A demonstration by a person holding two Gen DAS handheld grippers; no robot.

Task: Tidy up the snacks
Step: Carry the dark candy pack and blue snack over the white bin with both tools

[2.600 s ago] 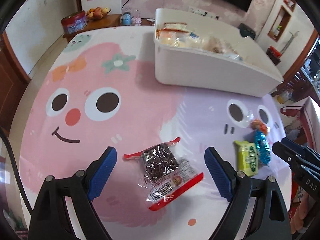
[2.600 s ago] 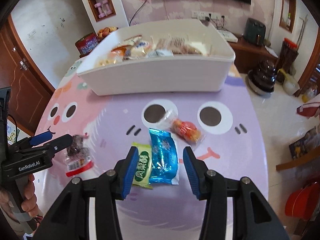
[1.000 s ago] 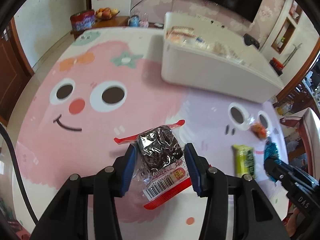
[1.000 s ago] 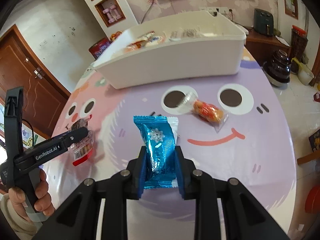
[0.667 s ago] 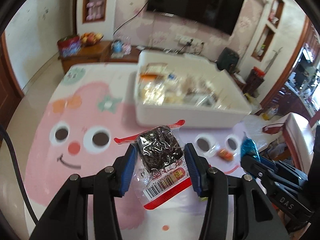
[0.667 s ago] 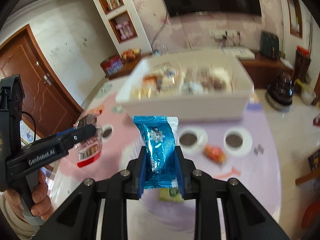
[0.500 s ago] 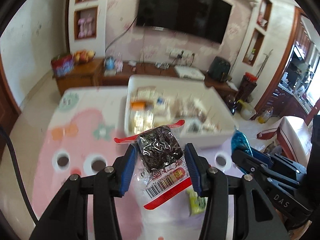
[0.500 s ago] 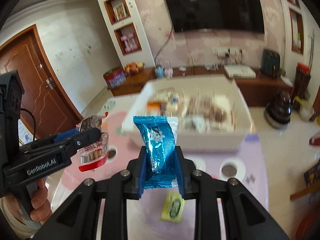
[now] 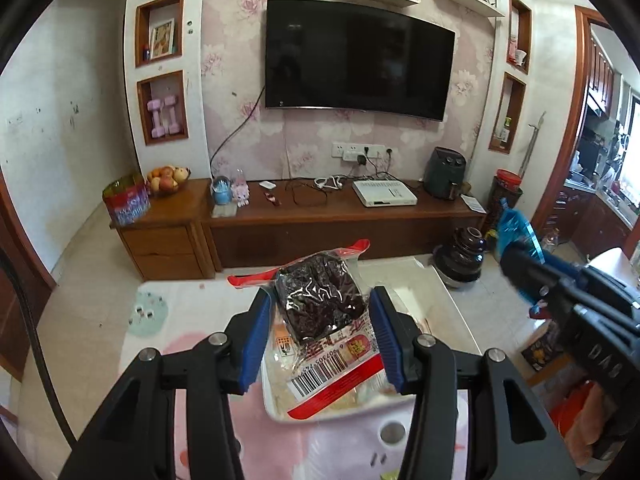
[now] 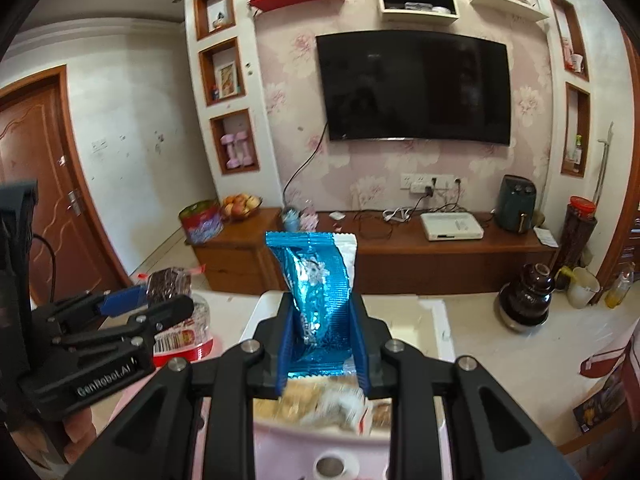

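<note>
My left gripper [image 9: 320,334] and its clear-wrapped brown snack [image 9: 320,300] covered most of the white bin [image 9: 456,312], so I could not make out what lay inside. From my right wrist camera the bin's contents [image 10: 320,404] were a blur behind the blue foil packet [image 10: 316,292]. The tablecloth [image 9: 160,344] ran off the bottom edge, its cartoon faces mostly hidden

Left gripper [image 9: 318,332] and right gripper [image 10: 322,334] raised side by side, fingers pointing forward, each with jaws closed on a held packet; left hand [image 10: 78,436] partly visible
</note>
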